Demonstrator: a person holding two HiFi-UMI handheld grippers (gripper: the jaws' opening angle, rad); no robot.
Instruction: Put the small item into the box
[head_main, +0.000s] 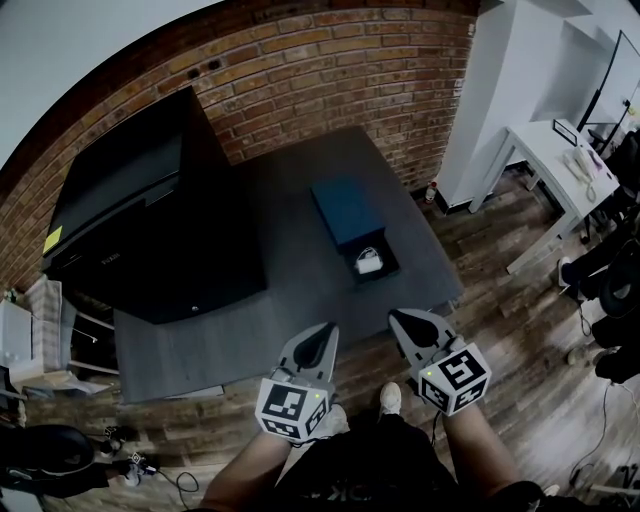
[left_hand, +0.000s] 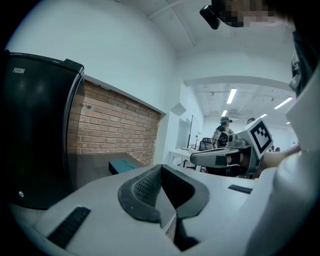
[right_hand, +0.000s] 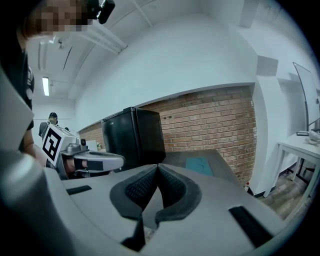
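Observation:
On the dark grey table (head_main: 300, 300) lies an open box: a teal part (head_main: 345, 208) and, on its near side, a black tray (head_main: 385, 270) with a small white item (head_main: 369, 262) in it. Both grippers hang near my body, off the table's front edge. The left gripper (head_main: 328, 330) and the right gripper (head_main: 397, 317) are shut with nothing between the jaws. In the left gripper view the shut left gripper (left_hand: 161, 167) points past the teal box (left_hand: 122, 165). From the right gripper view, the shut right gripper (right_hand: 158, 166) faces the teal box (right_hand: 200, 163).
A tall black cabinet (head_main: 150, 220) stands on the table's left part against a brick wall (head_main: 320, 70). A white desk (head_main: 560, 165) stands at the right. Cables and clutter lie on the wooden floor (head_main: 60, 440) at the left. People stand far back (left_hand: 223, 131).

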